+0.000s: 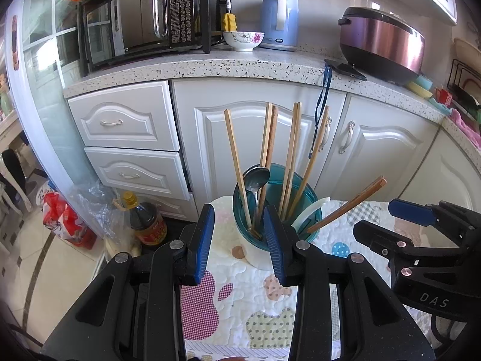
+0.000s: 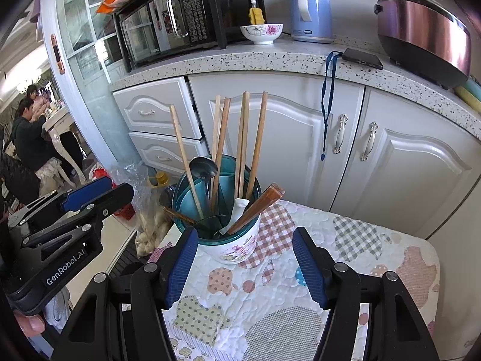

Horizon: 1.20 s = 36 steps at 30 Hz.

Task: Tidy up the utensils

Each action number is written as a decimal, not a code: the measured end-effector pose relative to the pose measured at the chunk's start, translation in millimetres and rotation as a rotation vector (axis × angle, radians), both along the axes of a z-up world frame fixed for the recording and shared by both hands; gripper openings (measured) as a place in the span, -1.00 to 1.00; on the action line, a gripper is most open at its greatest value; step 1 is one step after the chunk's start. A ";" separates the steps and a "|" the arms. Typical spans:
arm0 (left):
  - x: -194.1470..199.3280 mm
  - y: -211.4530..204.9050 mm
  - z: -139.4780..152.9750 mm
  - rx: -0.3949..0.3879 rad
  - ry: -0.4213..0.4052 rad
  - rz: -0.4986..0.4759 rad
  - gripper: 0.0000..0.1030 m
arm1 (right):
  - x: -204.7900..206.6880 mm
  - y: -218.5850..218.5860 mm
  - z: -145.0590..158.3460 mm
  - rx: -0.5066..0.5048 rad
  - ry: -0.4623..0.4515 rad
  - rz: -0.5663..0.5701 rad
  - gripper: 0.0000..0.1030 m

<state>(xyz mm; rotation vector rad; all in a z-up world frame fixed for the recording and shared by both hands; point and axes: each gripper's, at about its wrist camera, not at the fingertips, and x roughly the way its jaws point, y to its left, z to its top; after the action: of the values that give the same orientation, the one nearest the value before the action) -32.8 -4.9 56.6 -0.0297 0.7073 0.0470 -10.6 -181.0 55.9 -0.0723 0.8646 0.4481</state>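
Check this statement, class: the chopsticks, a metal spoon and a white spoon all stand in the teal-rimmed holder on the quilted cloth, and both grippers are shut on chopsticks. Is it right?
Not quite. The chopsticks, metal spoon and white spoon do stand in the holder on the quilted cloth, but the left gripper and right gripper are both open and hold nothing. Each wrist view shows it.

Matt wooden chopsticks (image 1: 290,156), glossy metal spoon (image 1: 255,179), translucent teal plastic holder (image 2: 210,234), quilted cloth (image 2: 270,285).

Two close wrist views — downward, sharing the utensil holder (image 1: 272,210).
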 end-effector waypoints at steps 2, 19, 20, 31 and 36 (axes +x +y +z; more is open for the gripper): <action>0.1 0.0 0.0 0.001 0.000 -0.001 -0.35 | -0.1 0.5 0.3 -0.003 0.001 0.004 0.23; -2.9 -3.3 2.2 0.012 -0.002 -0.005 -0.35 | 0.9 2.5 0.5 -0.023 0.004 0.015 0.23; -3.0 -3.2 2.3 0.011 -0.001 -0.005 -0.35 | 0.9 2.7 0.2 -0.026 0.005 0.016 0.23; -2.9 -4.9 1.1 0.011 0.004 -0.007 -0.35 | 1.2 3.1 -2.6 -0.031 0.015 0.026 0.23; -3.3 -5.3 0.3 0.015 0.000 -0.009 -0.35 | 0.9 3.9 -4.0 -0.033 0.021 0.033 0.23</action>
<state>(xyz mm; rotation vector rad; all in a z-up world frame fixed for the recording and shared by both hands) -36.1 -10.2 56.9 -0.0125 0.7068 0.0433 -9.8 -177.0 51.9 -0.1121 0.8922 0.4664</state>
